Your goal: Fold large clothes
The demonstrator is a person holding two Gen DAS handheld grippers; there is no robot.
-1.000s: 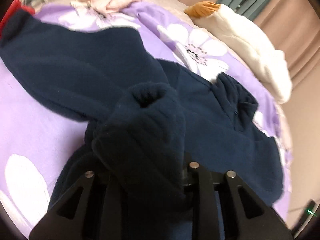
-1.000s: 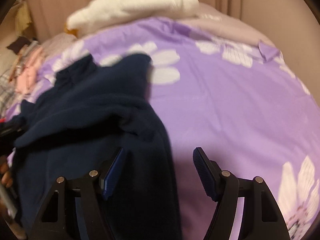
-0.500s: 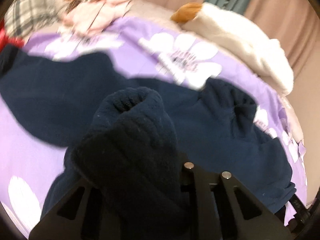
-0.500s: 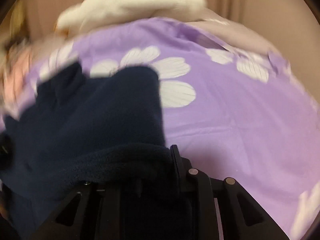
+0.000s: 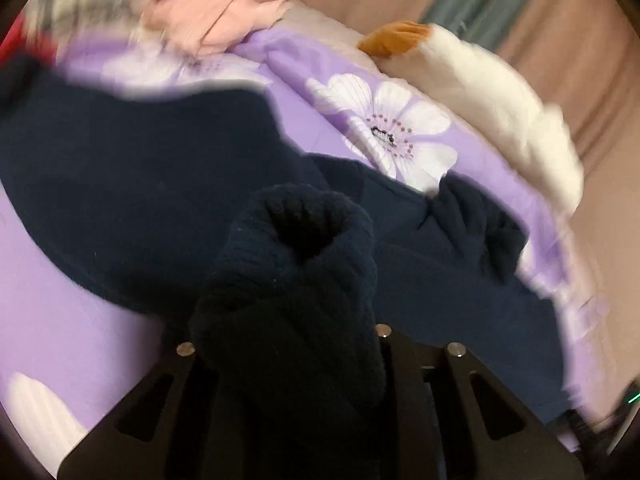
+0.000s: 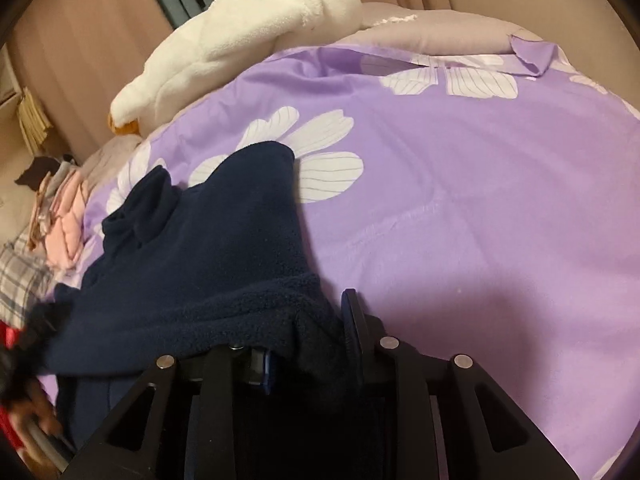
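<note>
A large navy fleece sweater point(image 5: 140, 184) lies spread on the purple flowered bed cover point(image 5: 52, 320). My left gripper point(image 5: 288, 344) is shut on a sleeve cuff point(image 5: 300, 240), whose open end bulges above the hidden fingers. In the right wrist view the same sweater point(image 6: 224, 232) lies at the left on the cover point(image 6: 480, 220). My right gripper point(image 6: 308, 344) is shut on a thick fold of the sweater's edge point(image 6: 248, 312), lifted off the bed.
A white plush goose point(image 5: 492, 104) lies at the far edge of the bed and shows in the right wrist view too point(image 6: 248, 36). Pink clothes point(image 5: 224, 12) and a plaid cloth point(image 6: 20, 280) are piled at the bed's side. Brown curtains point(image 6: 80, 40) hang behind.
My right gripper was open beside the sweater's edge and has closed on it and lifted it. My left gripper has kept hold of the cuff and shifted slightly.
</note>
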